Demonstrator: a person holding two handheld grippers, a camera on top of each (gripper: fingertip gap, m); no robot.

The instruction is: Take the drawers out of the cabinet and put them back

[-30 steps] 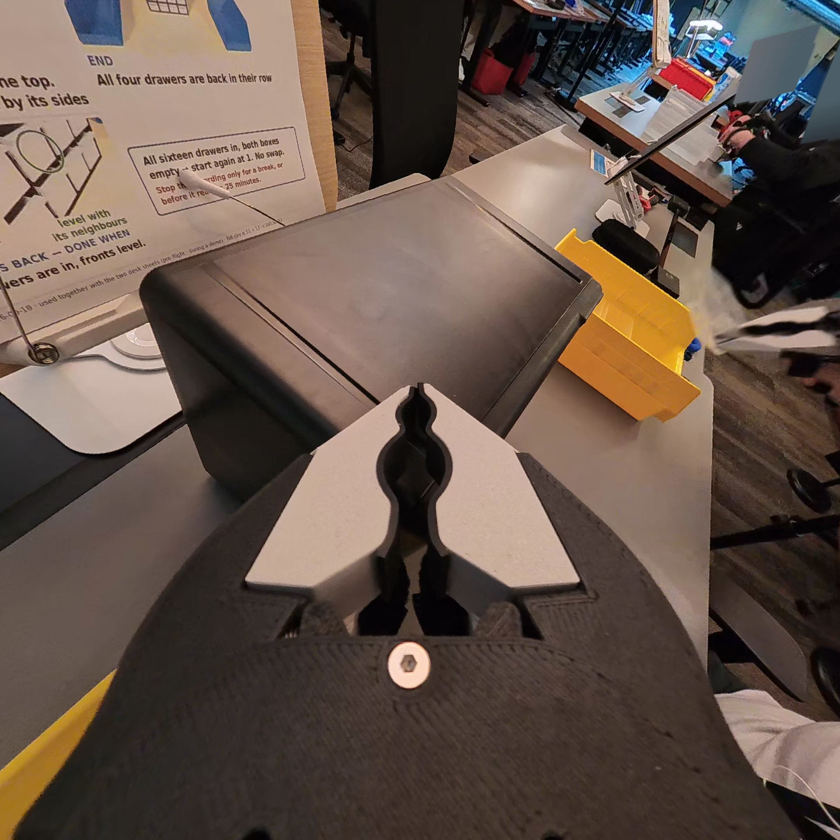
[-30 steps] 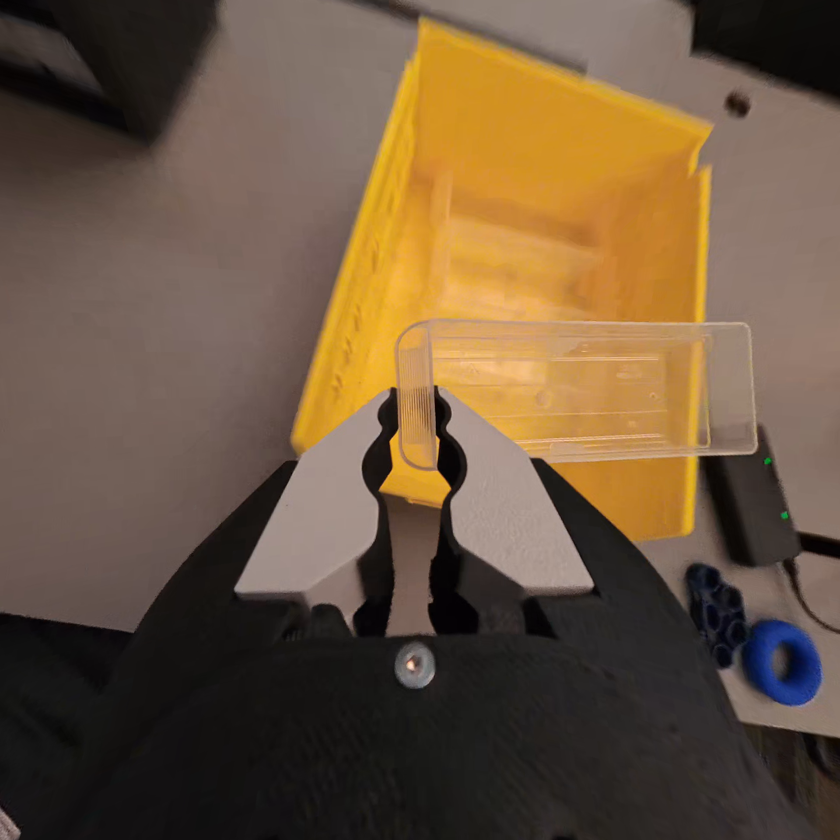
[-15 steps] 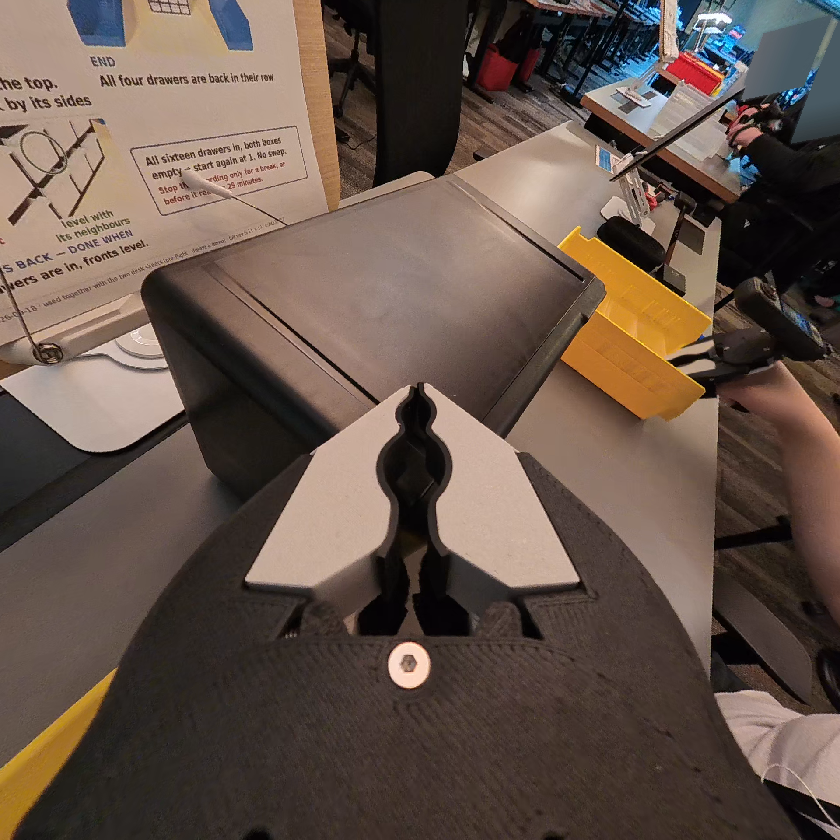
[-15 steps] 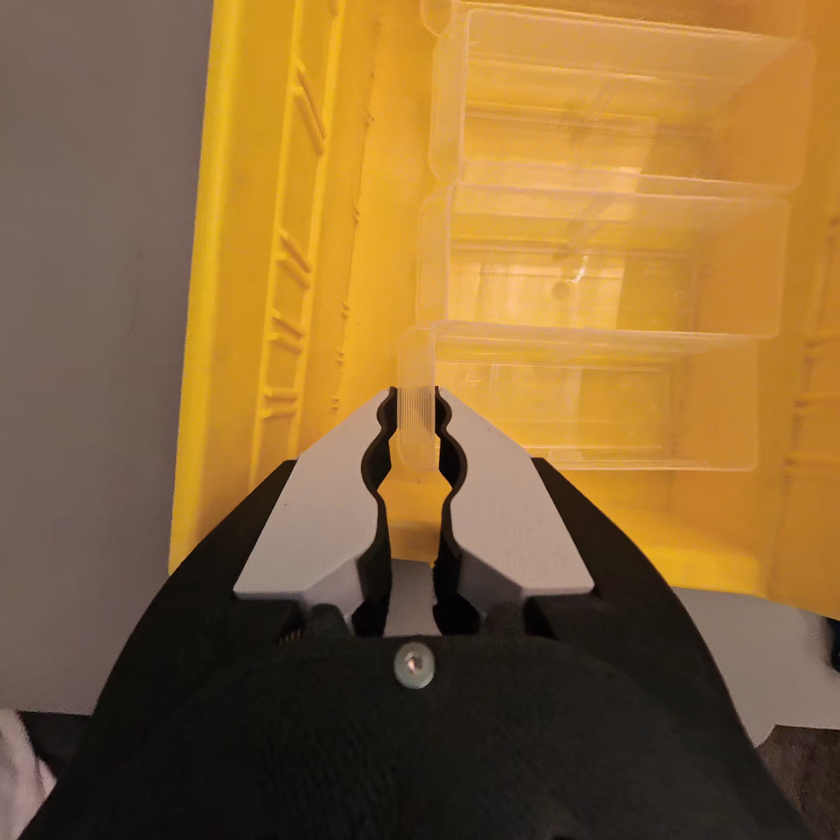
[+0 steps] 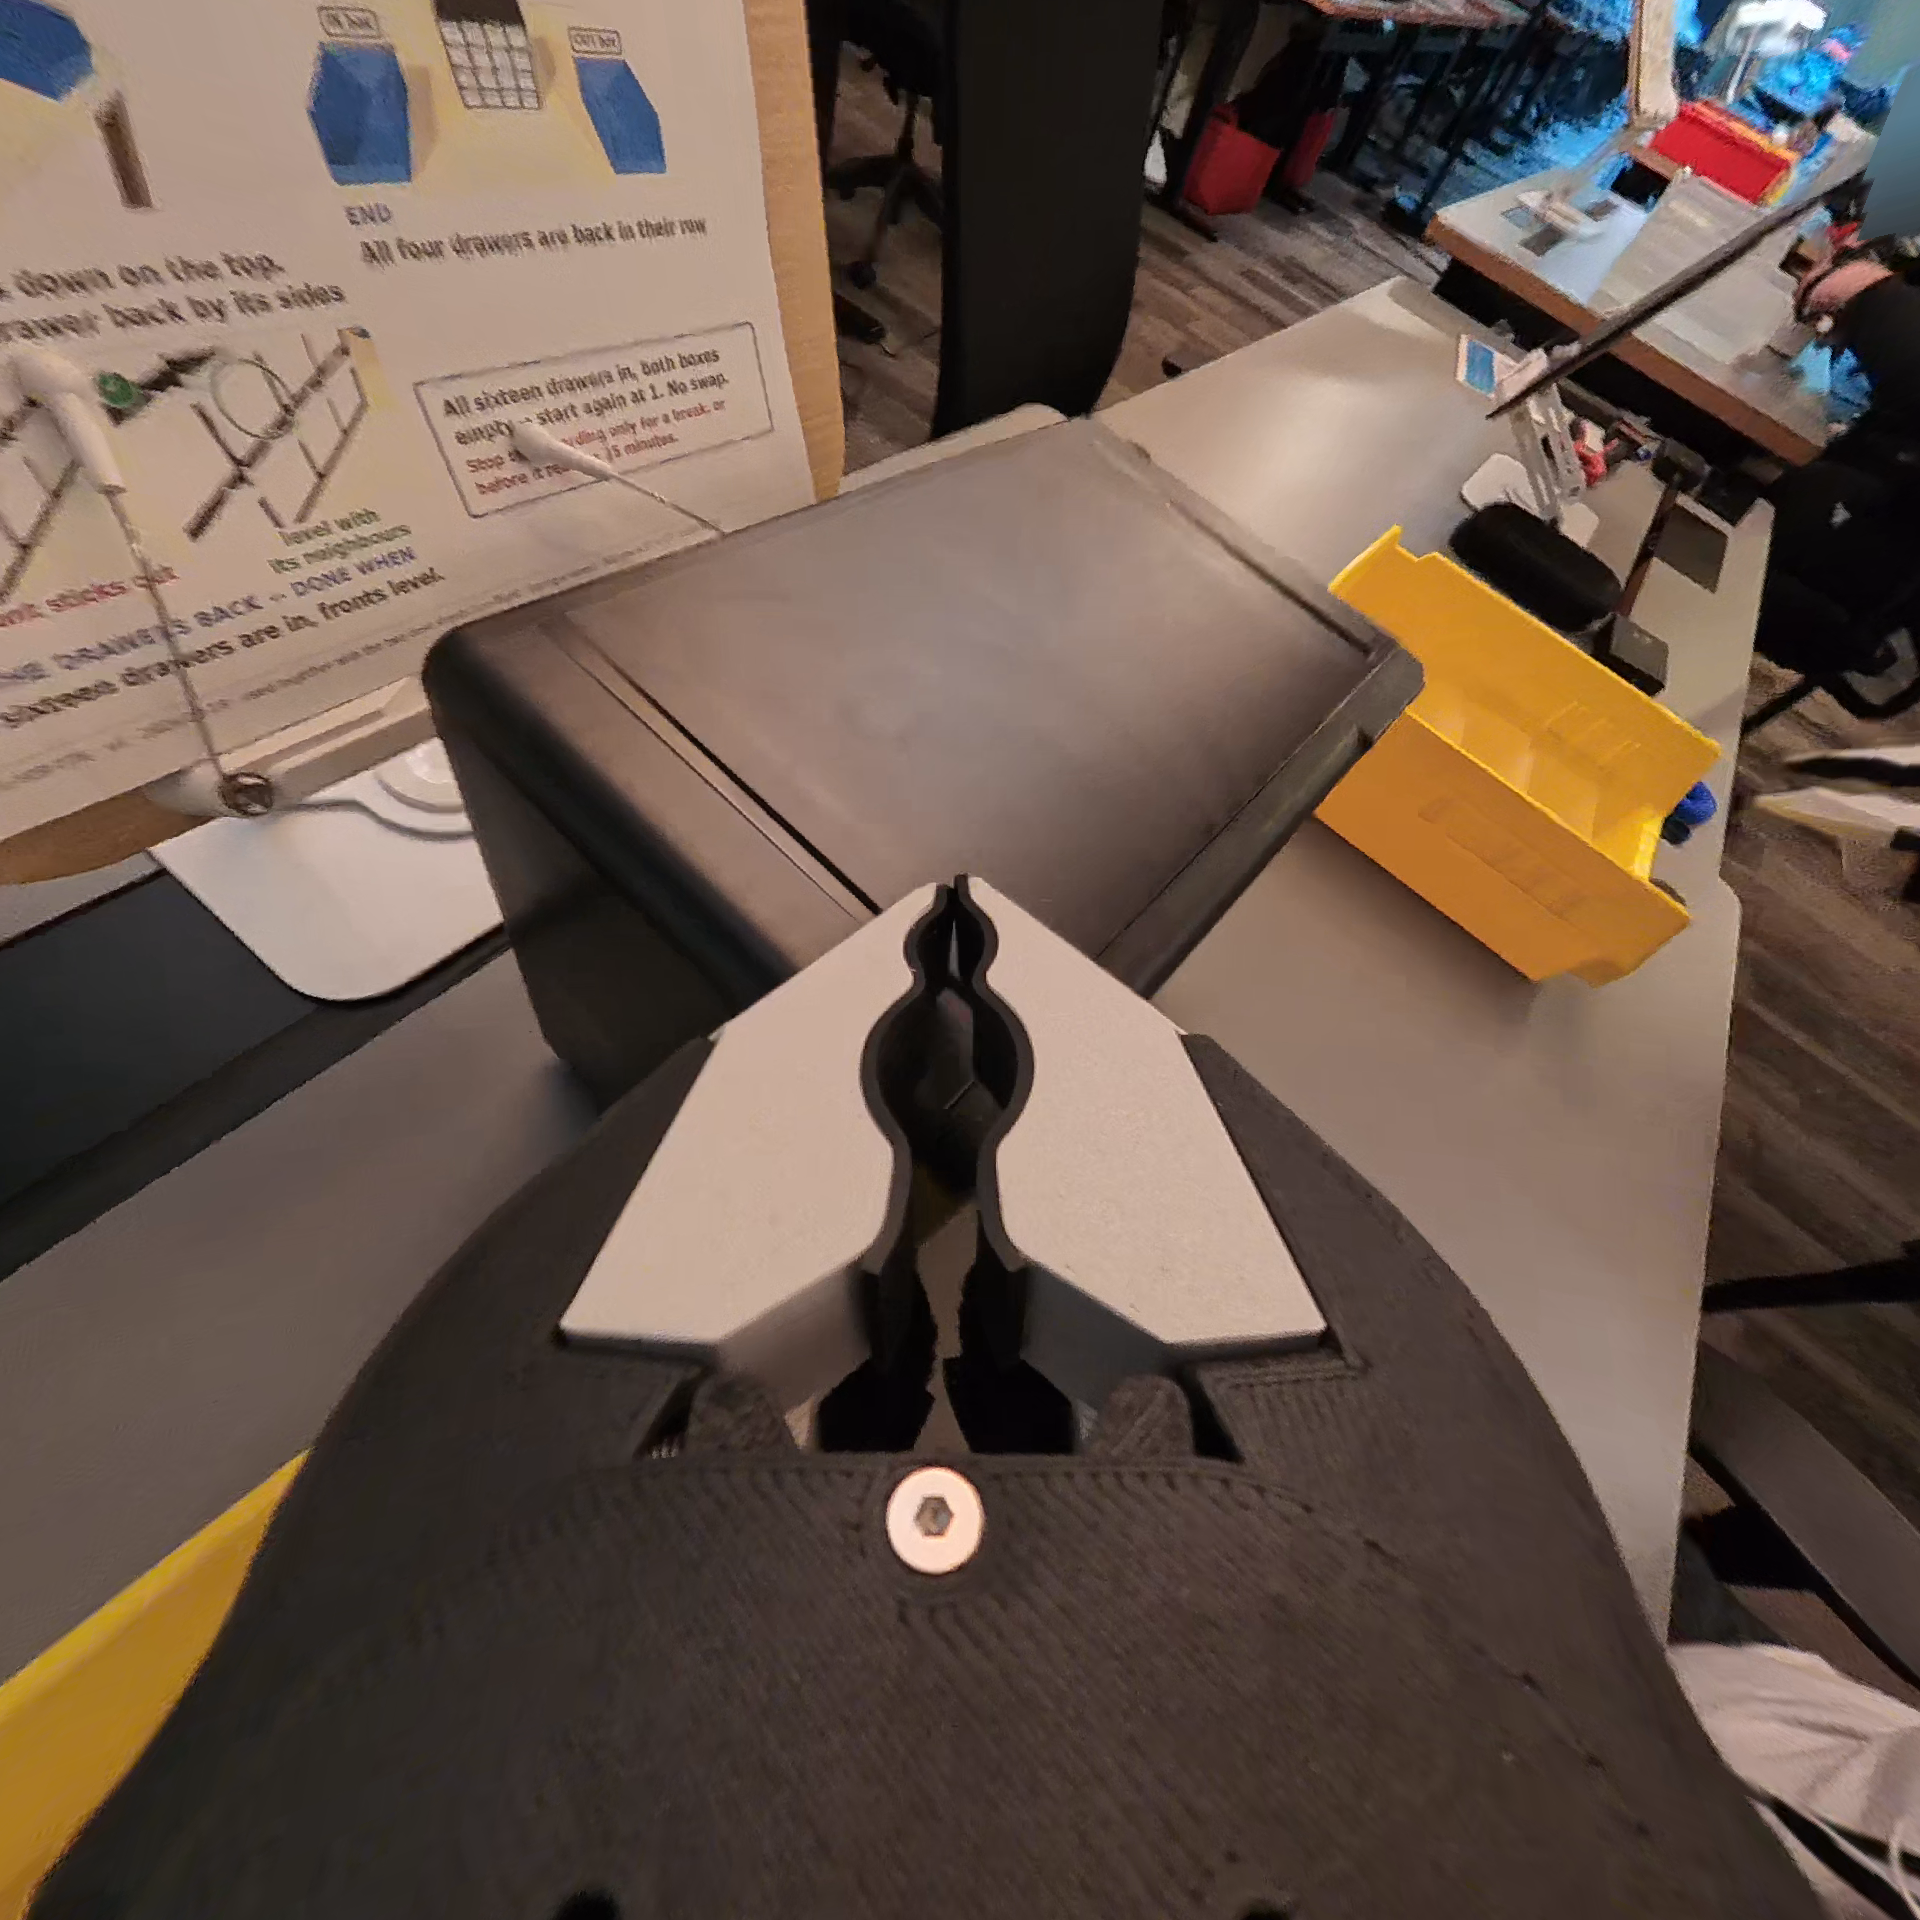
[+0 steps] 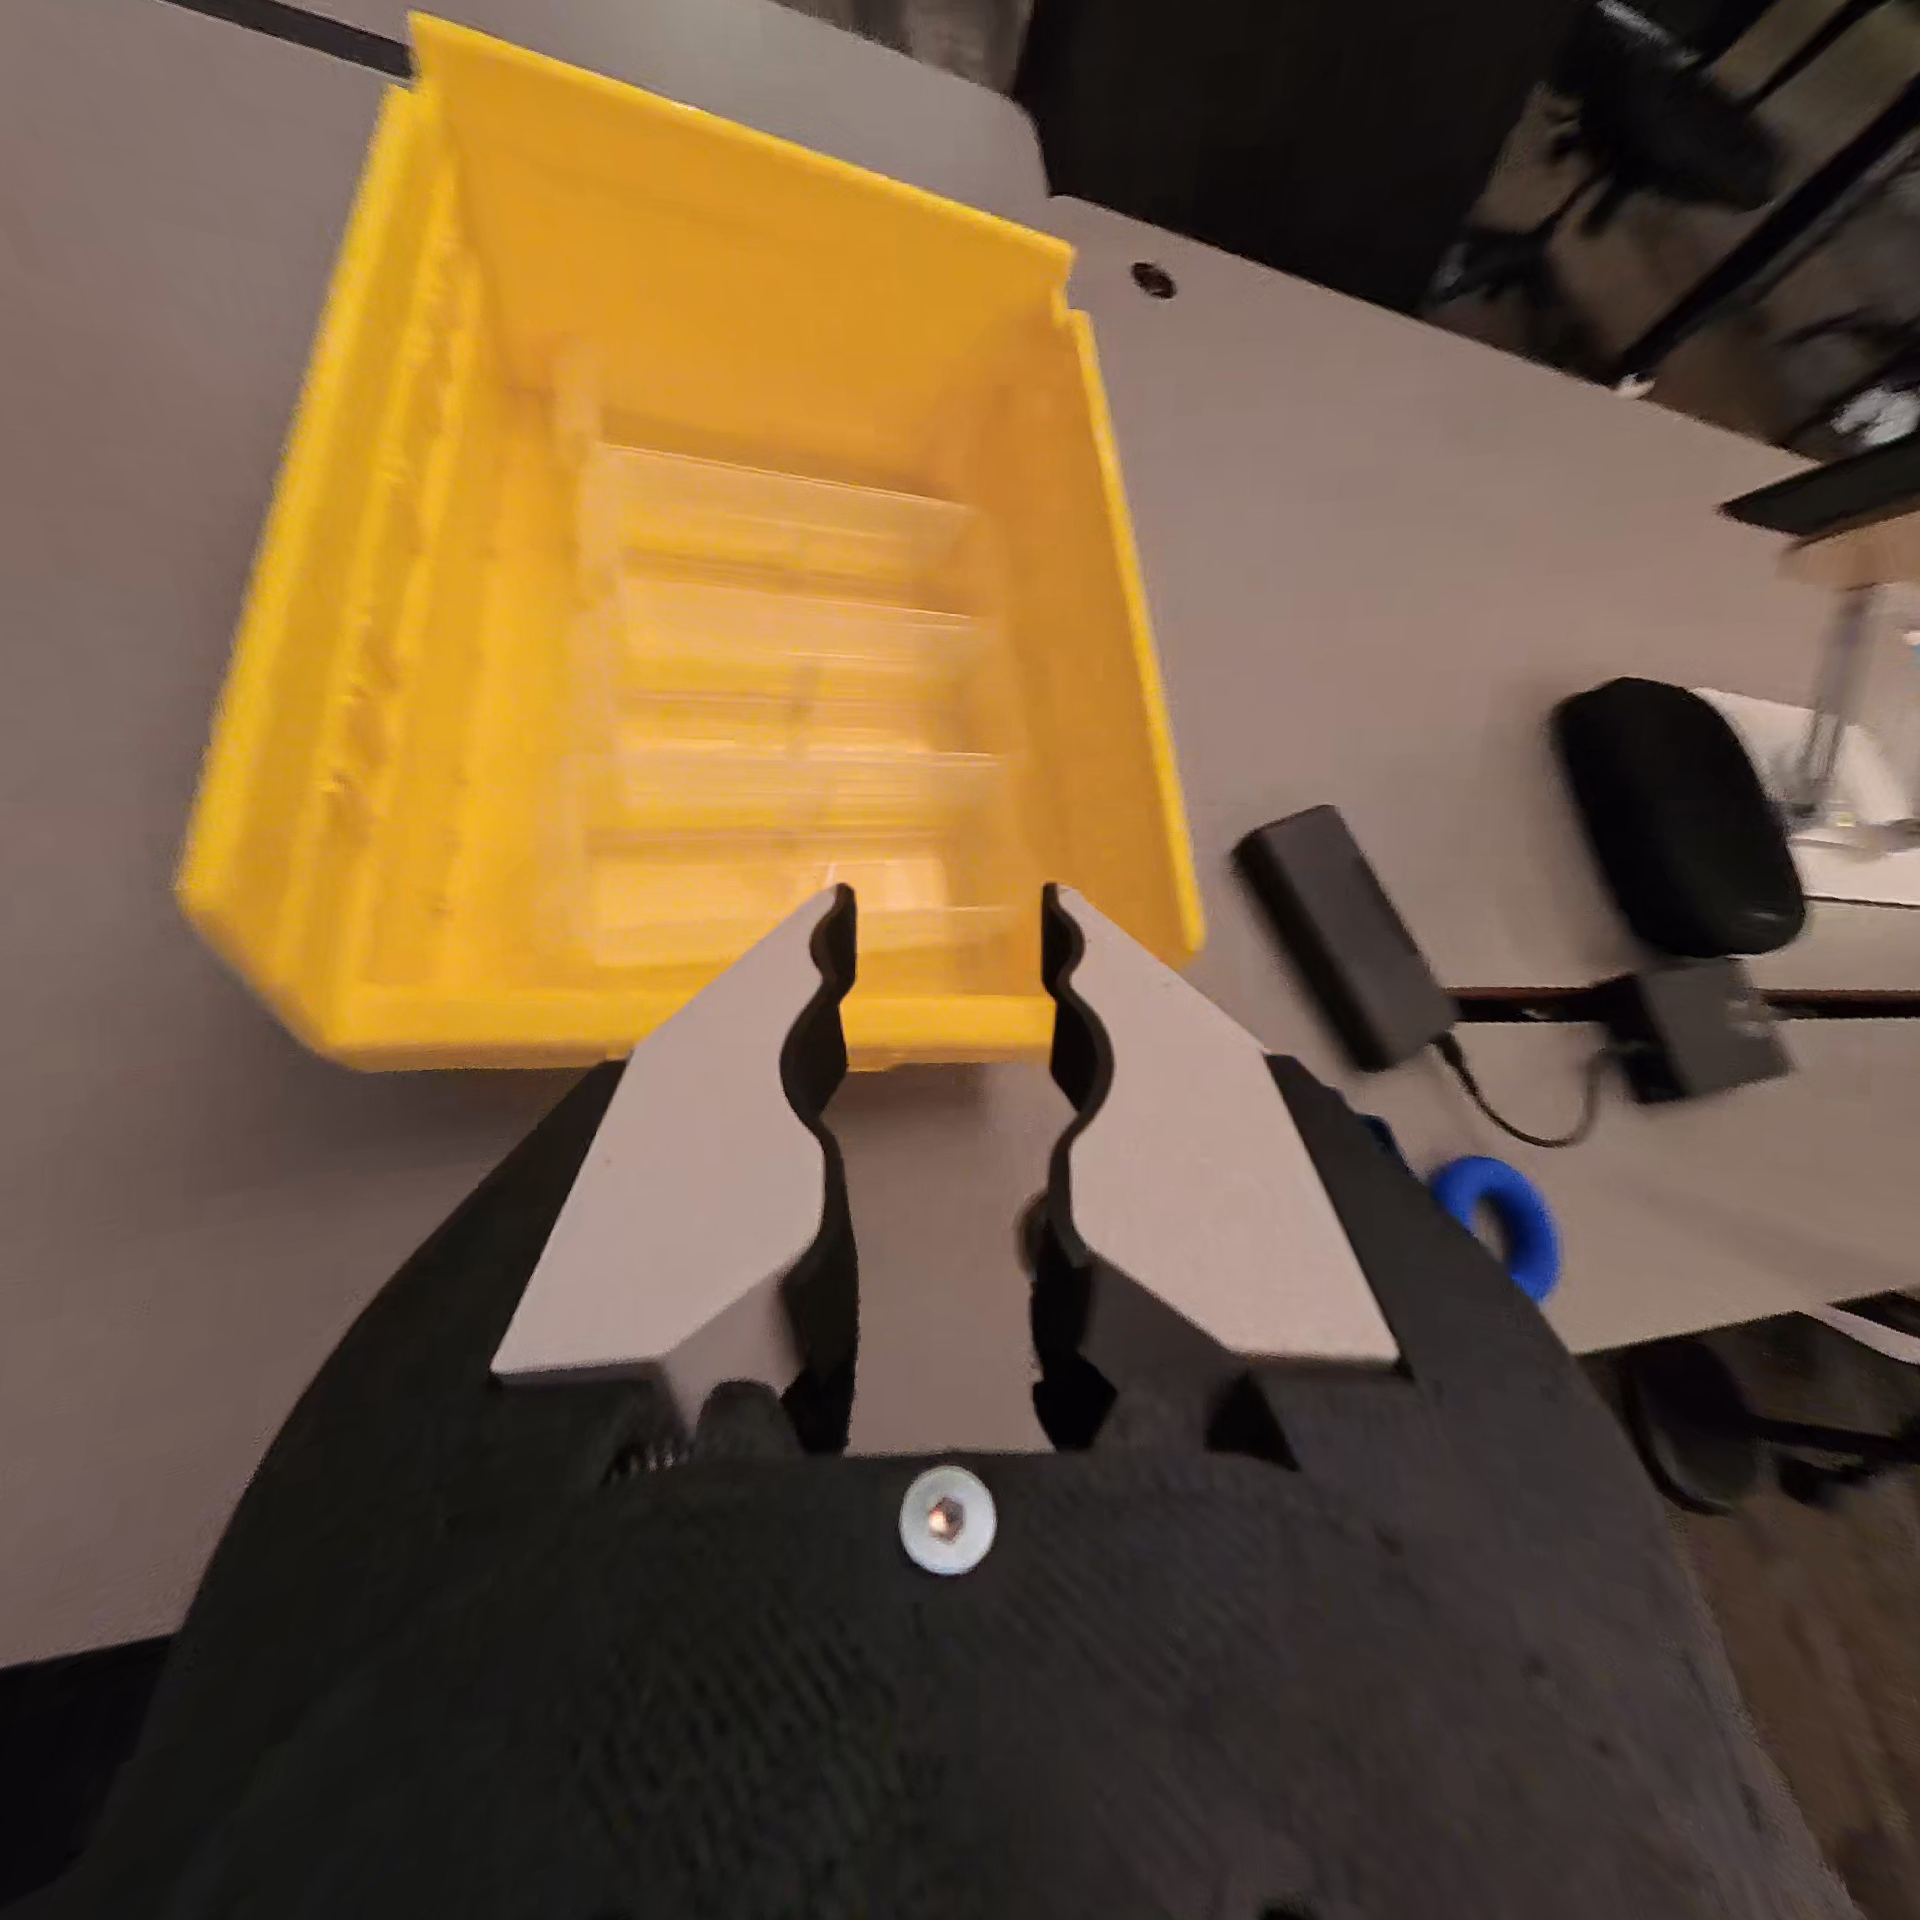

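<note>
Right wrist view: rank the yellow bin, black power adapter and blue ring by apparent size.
1. yellow bin, largest by far.
2. black power adapter.
3. blue ring, smallest, though partly hidden behind the right hand-held gripper.

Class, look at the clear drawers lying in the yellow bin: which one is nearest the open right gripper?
The clear drawer at the bin's near wall, just beyond the right gripper; the other drawers lie in a row farther back.

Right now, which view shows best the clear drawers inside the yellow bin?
The right wrist view: it looks down into the yellow bin, where the clear drawers lie in a row, though blurred. The left wrist view shows only the bin's outside and rim, no drawers.
</note>
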